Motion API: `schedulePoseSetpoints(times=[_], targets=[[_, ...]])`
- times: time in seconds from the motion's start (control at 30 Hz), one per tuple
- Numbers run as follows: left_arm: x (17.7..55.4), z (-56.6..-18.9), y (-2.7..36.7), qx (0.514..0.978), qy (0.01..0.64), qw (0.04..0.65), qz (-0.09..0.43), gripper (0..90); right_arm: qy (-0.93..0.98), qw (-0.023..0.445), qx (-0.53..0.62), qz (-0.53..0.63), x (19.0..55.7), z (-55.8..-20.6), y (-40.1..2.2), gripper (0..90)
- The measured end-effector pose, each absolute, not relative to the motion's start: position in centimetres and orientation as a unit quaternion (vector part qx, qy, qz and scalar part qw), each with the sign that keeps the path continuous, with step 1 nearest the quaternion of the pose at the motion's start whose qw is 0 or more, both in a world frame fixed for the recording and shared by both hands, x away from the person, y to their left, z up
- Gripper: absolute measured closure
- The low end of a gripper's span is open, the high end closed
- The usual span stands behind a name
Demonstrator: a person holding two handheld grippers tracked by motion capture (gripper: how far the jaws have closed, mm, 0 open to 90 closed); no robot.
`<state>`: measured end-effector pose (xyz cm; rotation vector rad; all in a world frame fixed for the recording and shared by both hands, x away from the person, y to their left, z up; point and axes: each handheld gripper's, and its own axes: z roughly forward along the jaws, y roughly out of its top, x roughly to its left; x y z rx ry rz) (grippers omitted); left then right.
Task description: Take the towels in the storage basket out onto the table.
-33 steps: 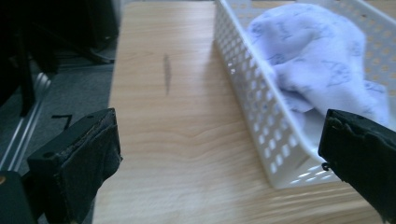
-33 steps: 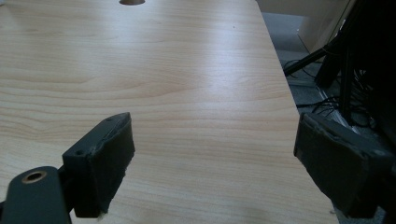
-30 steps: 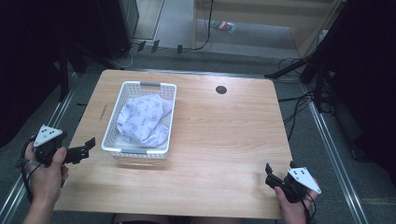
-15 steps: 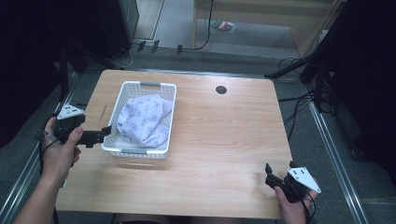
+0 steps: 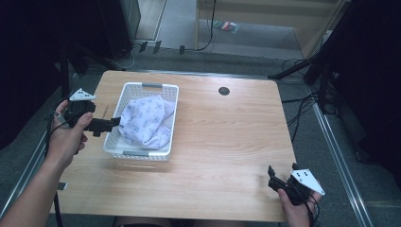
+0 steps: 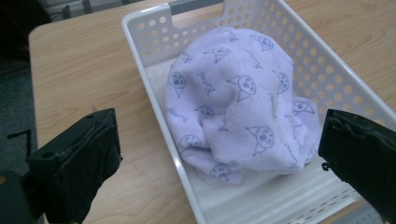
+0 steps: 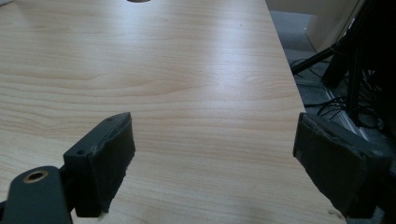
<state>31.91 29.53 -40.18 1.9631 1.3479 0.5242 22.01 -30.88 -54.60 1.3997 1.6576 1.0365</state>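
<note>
A person is sitting at a wooden table (image 5: 227,142), holding a two-jaw gripper in each hand. A white perforated basket (image 5: 142,153) is standing on the table's left half, and a crumpled lilac cloth (image 5: 146,120) printed with small cat faces is lying heaped inside it, filling the middle and spilling toward the near end.

The left gripper (image 5: 112,124) is reaching in from the left, its tips hanging over the basket's left rim, just beside the cloth. Its jaws are standing wide apart and holding nothing; in the left gripper view they are framing the cloth (image 6: 243,107) with the basket wall (image 6: 154,88) passing between them.

The right gripper (image 5: 274,177) is resting at the table's near right corner, well apart from the basket, jaws also wide apart and empty over bare wood.

Judged from here, the left jaw looks placed outside the rim, so closing now might be pinching the plastic wall instead of cloth, or be dragging the light basket across the table. A shallow pinch could also be catching one loose fold and slipping off
</note>
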Motion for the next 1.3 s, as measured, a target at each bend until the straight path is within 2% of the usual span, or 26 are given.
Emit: schedulePoseSetpoints(times=[0.43,1.3], targets=[[35.7,-40.8,27.1,0.775,0.523,0.316,0.16,0.0,0.644,0.353,0.544,0.407,22.0,-54.6,-31.0,12.7],[39.5,-44.6,23.0,0.807,0.512,0.273,0.107,0.0,0.643,0.35,0.546,0.407,22.0,-54.6,-31.0,12.9]])
